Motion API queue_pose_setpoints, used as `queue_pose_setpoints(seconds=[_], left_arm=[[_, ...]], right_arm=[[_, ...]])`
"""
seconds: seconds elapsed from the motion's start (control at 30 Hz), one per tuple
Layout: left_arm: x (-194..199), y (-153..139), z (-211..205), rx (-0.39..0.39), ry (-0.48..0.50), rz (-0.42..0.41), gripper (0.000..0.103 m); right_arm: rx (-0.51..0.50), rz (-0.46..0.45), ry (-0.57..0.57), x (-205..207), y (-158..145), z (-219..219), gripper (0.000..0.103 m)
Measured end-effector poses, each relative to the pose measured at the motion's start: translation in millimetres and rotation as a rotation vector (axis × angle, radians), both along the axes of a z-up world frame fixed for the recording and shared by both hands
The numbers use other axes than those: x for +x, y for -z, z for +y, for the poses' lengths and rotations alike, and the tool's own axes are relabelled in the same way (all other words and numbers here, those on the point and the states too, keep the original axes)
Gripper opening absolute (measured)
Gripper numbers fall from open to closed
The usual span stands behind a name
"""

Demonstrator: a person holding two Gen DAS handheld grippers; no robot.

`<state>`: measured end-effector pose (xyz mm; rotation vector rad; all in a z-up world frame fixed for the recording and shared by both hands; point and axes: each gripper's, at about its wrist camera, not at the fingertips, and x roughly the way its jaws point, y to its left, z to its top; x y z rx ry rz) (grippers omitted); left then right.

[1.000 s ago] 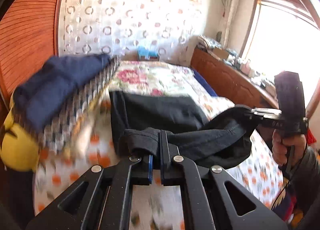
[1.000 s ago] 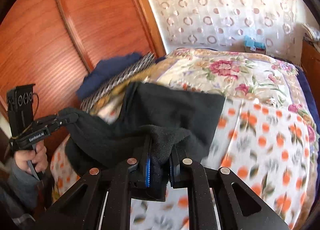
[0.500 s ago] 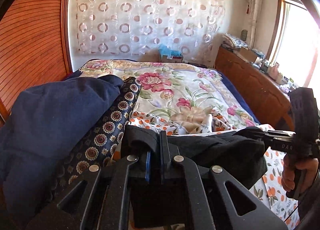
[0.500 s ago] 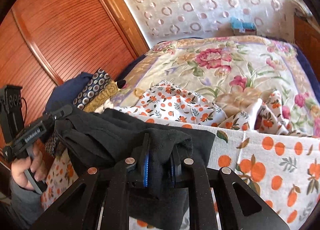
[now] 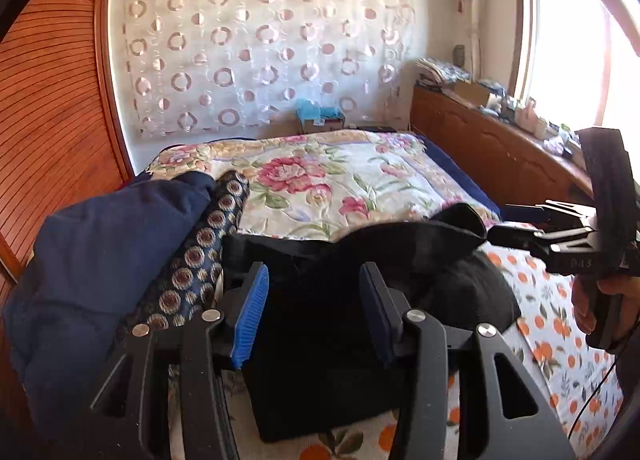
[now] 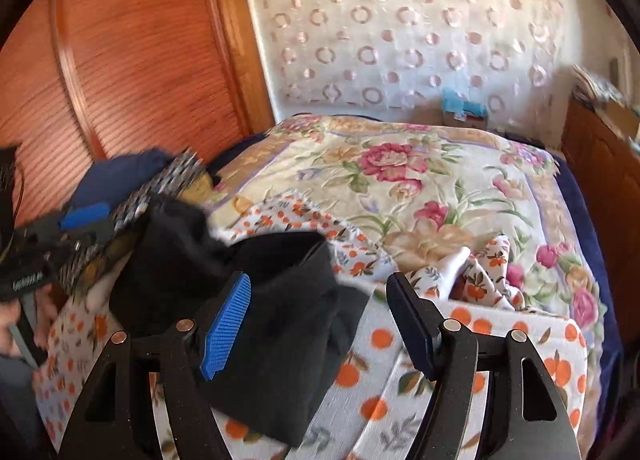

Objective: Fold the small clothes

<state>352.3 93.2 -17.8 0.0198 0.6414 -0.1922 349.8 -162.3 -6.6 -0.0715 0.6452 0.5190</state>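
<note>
Left wrist view first: the left gripper [image 5: 314, 308] has its jaws spread, having just been opening, and the blue ribbed pad [image 5: 250, 320] stands clear of the cloth. Between and beyond the jaws lies the black garment [image 5: 320, 340], folded over on the orange-print sheet [image 5: 560, 360], no pad pressing on it. To its left sits a pile: a navy blue garment [image 5: 100, 260] with a dark medallion-patterned cloth [image 5: 200, 260] just beside it, touching the black garment's left edge. Beyond, the floral quilt [image 5: 340, 188] covers the bed up to the circle-patterned curtain [image 5: 260, 48]. At right, a hand [image 5: 600, 300] holds the right gripper [image 5: 520, 226], whose fingers sit at the raised right corner of the black garment; whether they touch it I cannot tell. A wooden sideboard [image 5: 500, 152] runs under the window.

Over to the right wrist view: the right gripper [image 6: 320, 312] is also spread wide, its jaws having just been opening. The black garment [image 6: 272, 320] lies under the left finger with its blue pad [image 6: 226, 324], while the right finger hangs over the orange-print sheet [image 6: 500, 340]; nothing is pinched. At far left the left gripper [image 6: 76, 224] shows, blurred, at the garment's other end, with the navy blue garment [image 6: 116, 176] behind it. The wooden wardrobe door [image 6: 120, 60] fills the upper left.
</note>
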Motion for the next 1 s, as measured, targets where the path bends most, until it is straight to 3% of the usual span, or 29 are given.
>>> queue_pose_setpoints(seconds=[0.07, 0.27, 0.53, 0.83, 1.0], left_arm=[[-4, 4, -1, 0.0, 0.004, 0.005, 0.073], [-6, 11, -4, -0.002, 0.015, 0.034, 0.079], [-7, 30, 0, 0.022, 0.003, 0.08, 0.079], [-10, 57, 19, -0.005, -0.028, 0.149, 0.079], [-6, 63, 21, -0.02, -0.033, 0.166, 0.079]], right_arm=[[-0.02, -0.017, -0.037, -14, 6, 9, 0.072], [-0.092, 0.002, -0.047, 3, 21, 27, 0.073], [-0.079, 0.073, 0.053, 63, 19, 33, 0.073], [0.004, 0.065, 0.019, 26, 12, 18, 0.075], [0.014, 0.088, -0.035, 43, 20, 26, 0.075]])
